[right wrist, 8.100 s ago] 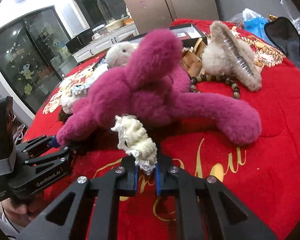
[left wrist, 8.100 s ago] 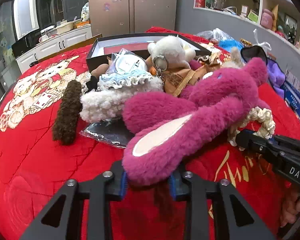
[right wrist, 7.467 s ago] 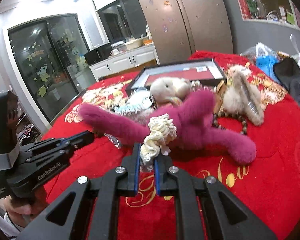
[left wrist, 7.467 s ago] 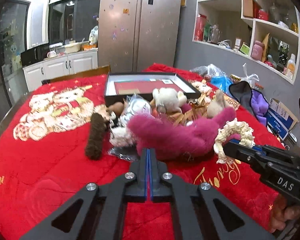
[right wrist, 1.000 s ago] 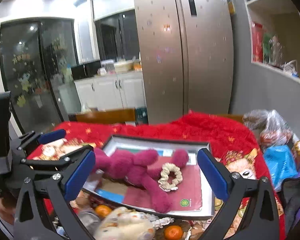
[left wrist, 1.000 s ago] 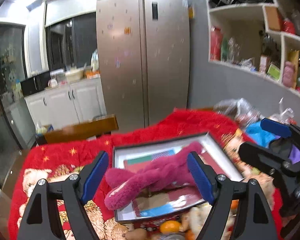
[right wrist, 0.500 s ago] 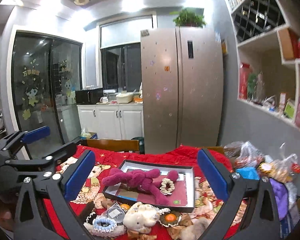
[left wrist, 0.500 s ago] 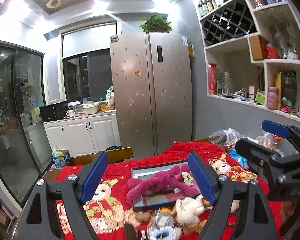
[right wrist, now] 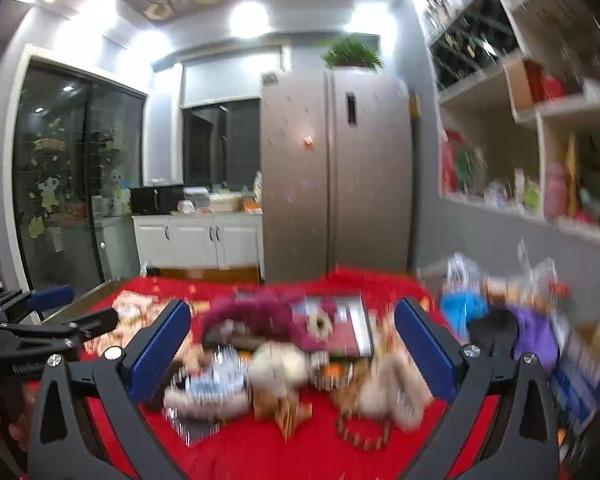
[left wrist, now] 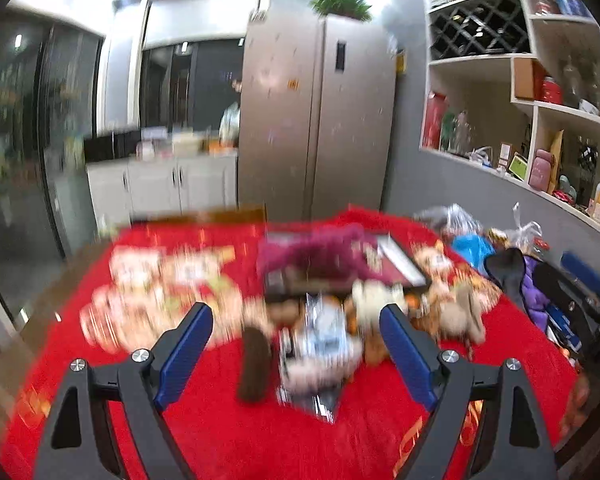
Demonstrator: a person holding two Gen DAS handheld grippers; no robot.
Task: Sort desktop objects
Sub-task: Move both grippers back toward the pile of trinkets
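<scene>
Both of my grippers hang over the near edge of the red-covered bench (left wrist: 204, 436), released and empty. The left gripper (left wrist: 296, 344), jaws spread wide with nothing between them, has just been opening a little further. The right gripper (right wrist: 292, 344) is just as wide and bare.

The heap of unsorted things (left wrist: 340, 332) lies straight ahead of both grippers and below them, between me and the dark tray (left wrist: 404, 268) at the far side of the bench. Nearest my left gripper is a dark brown furry strip (left wrist: 254, 364). Its long axis runs away from me, roughly in line with the way the gripper points, and it sits just left of a crinkled silver packet (left wrist: 320, 340). A cream plush (right wrist: 278, 364) and a tan fluffy piece (right wrist: 388, 384) sit further right, nearer my right gripper. Motion blur hides the smaller items.

The tray already holds the magenta plush toy (right wrist: 260, 312), sprawled across its left part, and a small cream ring-shaped scrunchie (right wrist: 319, 326) resting beside it. The tray's right part shows bare red lining.

By my reckoning the brown strip falls to the left gripper, approached from above across its width.
</scene>
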